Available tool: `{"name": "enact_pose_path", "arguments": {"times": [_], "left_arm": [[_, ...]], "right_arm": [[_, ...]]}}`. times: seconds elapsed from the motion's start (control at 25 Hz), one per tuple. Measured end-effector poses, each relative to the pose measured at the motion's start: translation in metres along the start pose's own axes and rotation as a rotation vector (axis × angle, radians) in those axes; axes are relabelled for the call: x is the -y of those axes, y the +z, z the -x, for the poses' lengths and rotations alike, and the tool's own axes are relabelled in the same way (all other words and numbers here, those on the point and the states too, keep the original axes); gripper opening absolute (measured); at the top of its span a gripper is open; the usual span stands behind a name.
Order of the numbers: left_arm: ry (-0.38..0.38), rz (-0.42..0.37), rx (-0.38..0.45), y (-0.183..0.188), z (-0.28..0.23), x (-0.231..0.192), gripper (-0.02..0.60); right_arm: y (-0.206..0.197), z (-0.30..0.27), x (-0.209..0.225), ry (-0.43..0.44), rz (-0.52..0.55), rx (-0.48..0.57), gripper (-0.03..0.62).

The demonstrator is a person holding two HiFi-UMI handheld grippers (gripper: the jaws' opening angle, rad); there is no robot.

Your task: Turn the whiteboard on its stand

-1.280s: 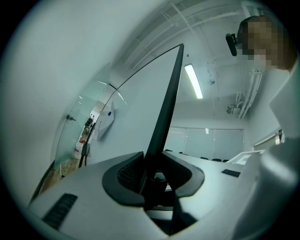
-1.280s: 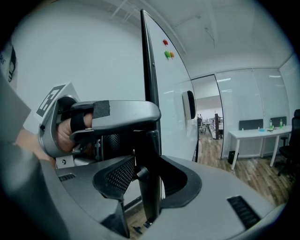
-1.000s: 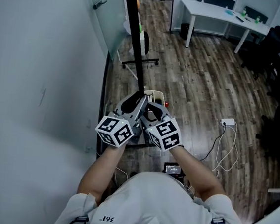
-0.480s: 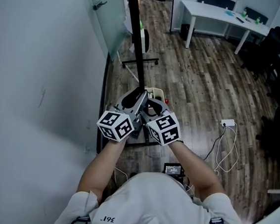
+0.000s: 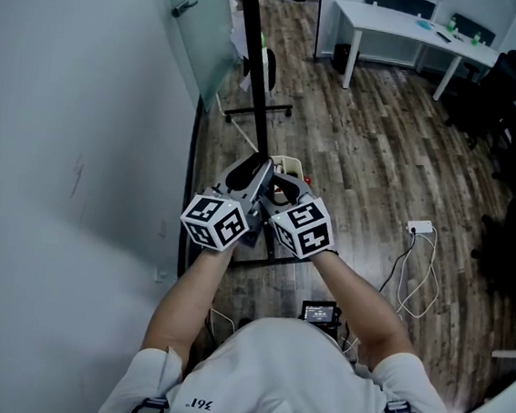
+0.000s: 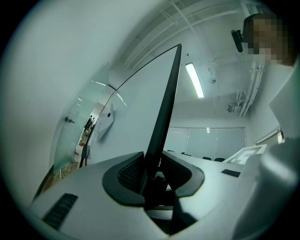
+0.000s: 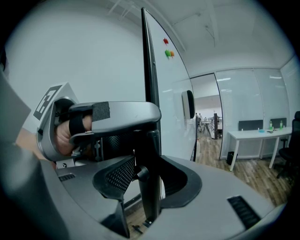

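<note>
- The head view looks forward and steeply down over the person's arms. It takes in the left gripper (image 5: 246,170), the right gripper (image 5: 281,183), the whiteboard (image 5: 73,136) filling the left side, and the wooden floor (image 5: 363,166) well below.
- The left gripper view sits close behind its own jaws and faces slightly upward along the board's dark edge (image 6: 165,108), which stands right at the lens. The ceiling light (image 6: 194,80) lies far beyond.
- The right gripper view is just as near that dark edge (image 7: 150,70) and faces roughly level into the room.
- The head and right gripper views share the white table (image 5: 414,29) (image 7: 253,136) and the left gripper (image 7: 112,117). All three views share the dark edge.
</note>
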State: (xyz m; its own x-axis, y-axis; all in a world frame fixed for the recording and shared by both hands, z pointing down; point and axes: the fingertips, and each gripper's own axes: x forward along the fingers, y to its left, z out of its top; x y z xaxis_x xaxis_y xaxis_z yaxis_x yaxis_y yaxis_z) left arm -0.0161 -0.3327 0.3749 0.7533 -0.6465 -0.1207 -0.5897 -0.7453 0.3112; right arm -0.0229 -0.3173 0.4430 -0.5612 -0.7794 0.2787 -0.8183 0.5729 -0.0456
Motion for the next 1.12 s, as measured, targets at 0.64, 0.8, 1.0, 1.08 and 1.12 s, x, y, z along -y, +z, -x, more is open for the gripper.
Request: {"name": "enact_pose_path", "arguments": {"times": [0.64,0.8,1.0,1.08,1.12], "left_arm": [[0.008,0.005,-0.009,-0.003,-0.021,-0.016,0.118],[0.008,0.006,-0.011,-0.003,-0.023,-0.019,0.118],[0.01,0.009,-0.016,-0.005,-0.027,-0.02,0.118],[0.011,0.011,-0.019,-0.006,-0.027,-0.022,0.118],[0.01,0.012,-0.02,-0.006,-0.027,-0.024,0.118]], "right_arm": [[0.001,-0.017,0.02,-0.001,0.002,-0.013,0.178],[0.001,-0.02,0.023,0.0,0.004,-0.014,0.178],[0.0,-0.022,0.027,-0.001,0.006,-0.014,0.178],[-0.002,-0.024,0.027,0.0,0.005,-0.016,0.178],[-0.002,-0.026,0.027,0.001,0.005,-0.017,0.178]]}}
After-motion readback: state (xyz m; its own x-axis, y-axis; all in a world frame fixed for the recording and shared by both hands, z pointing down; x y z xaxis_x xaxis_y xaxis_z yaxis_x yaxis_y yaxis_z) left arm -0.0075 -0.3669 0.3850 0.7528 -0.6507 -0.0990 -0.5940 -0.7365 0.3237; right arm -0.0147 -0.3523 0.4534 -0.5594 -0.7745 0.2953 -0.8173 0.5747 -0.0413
